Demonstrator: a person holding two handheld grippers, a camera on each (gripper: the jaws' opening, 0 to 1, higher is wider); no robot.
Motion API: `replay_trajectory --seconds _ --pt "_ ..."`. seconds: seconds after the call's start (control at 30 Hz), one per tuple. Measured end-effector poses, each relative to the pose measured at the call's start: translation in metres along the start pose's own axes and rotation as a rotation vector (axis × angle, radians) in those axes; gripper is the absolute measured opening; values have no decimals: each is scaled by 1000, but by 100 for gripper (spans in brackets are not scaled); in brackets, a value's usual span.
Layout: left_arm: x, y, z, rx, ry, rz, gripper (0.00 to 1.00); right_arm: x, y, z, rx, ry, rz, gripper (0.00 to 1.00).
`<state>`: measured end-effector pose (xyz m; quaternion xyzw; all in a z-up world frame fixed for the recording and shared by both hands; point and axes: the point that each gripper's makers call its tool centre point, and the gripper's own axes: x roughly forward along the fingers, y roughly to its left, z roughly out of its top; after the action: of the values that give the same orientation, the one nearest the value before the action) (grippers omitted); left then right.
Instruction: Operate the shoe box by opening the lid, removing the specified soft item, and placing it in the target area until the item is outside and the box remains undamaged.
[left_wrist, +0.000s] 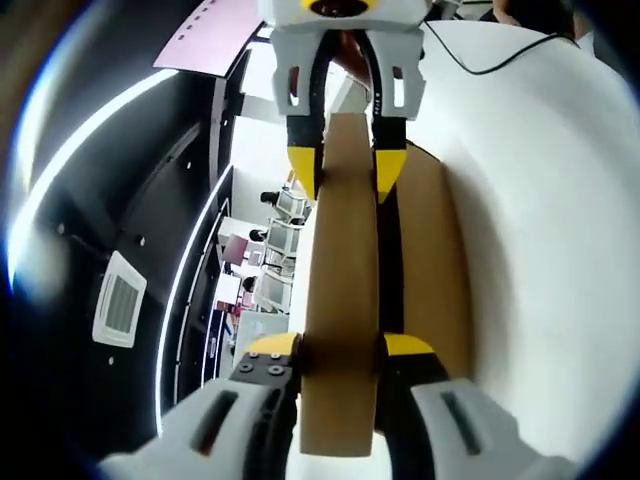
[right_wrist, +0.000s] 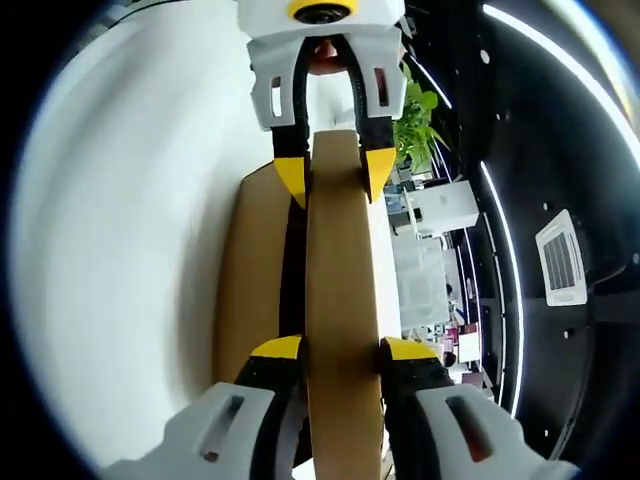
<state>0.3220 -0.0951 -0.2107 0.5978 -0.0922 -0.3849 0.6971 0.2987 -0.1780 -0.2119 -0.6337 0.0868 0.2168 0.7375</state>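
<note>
The brown cardboard shoe box lid (left_wrist: 340, 300) stands on edge, and I see it end-on. My left gripper (left_wrist: 342, 345) is shut on its near end. My right gripper (left_wrist: 347, 168) is shut on the far end, facing me. In the right gripper view the same lid (right_wrist: 340, 260) runs from my right gripper (right_wrist: 342, 348) up to the left gripper (right_wrist: 335, 172). The box body (left_wrist: 430, 260) (right_wrist: 255, 270) lies just beside the lid on the white table (left_wrist: 560, 250) (right_wrist: 130, 250), a dark gap between them. The inside of the box is hidden, and no soft item is in sight.
Both views are rolled sideways. A black ceiling with light strips and a white vent (left_wrist: 120, 300) (right_wrist: 562, 262) fills one side. Office desks (left_wrist: 270, 260) and a green plant (right_wrist: 420, 125) stand far off. A black cable (left_wrist: 480, 65) lies on the table.
</note>
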Motion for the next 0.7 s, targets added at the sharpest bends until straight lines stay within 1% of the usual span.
replay_trajectory --seconds 0.17,0.3,0.47,0.53,0.7 --pt "-1 4 2 -16 -19 -23 30 -1 -5 -1 14 -11 18 28" --pt "-1 7 3 -46 -40 -43 30 -2 -8 -1 27 -25 40 28" --pt "-1 12 5 -61 -34 -53 30 -3 -14 -1 22 -22 57 28" --pt "-3 13 7 -83 -43 -62 30 -4 -16 -2 21 -22 61 28" --pt "-6 18 12 -103 -58 -72 30 -6 -20 -4 18 -21 61 28"
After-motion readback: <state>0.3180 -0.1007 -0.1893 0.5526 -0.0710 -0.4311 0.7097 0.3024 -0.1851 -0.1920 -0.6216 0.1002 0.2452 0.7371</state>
